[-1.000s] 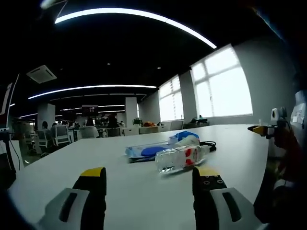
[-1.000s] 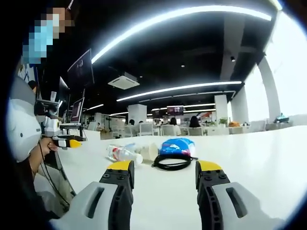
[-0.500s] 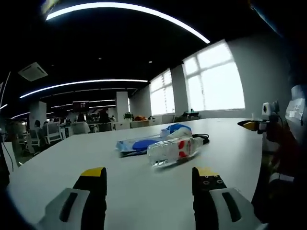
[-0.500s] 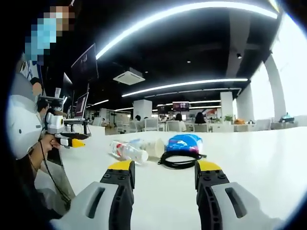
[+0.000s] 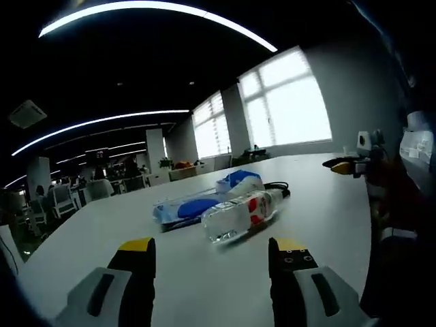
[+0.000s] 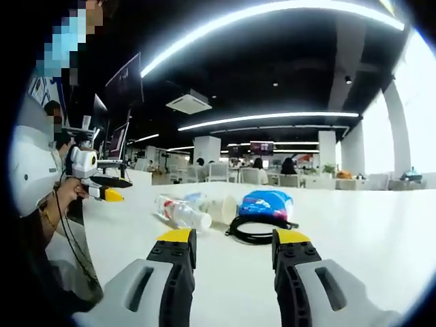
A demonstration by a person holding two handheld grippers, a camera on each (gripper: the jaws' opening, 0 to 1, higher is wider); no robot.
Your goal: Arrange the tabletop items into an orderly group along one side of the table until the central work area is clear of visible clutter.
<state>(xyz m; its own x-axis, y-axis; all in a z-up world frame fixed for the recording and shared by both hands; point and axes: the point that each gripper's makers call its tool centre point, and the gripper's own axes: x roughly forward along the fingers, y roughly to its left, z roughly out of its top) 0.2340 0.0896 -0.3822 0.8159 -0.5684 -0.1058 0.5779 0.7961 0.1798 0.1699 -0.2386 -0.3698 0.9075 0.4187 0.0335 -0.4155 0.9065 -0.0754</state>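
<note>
White table (image 5: 327, 225) — bottle (image 5: 240, 215) ahead of parted left tongs (image 5: 212, 246).

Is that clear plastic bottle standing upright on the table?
No, the clear plastic bottle with a red label lies on its side on the white table.

An open-plan office: beyond the long white table (image 6: 381, 225), rows of desks with white office chairs (image 5: 65, 201) and seated people. Above it, long white ceiling light strips (image 6: 272, 119), a square ceiling air-conditioning unit (image 6: 193, 103), and large bright windows (image 5: 289, 109) alongside.
</note>
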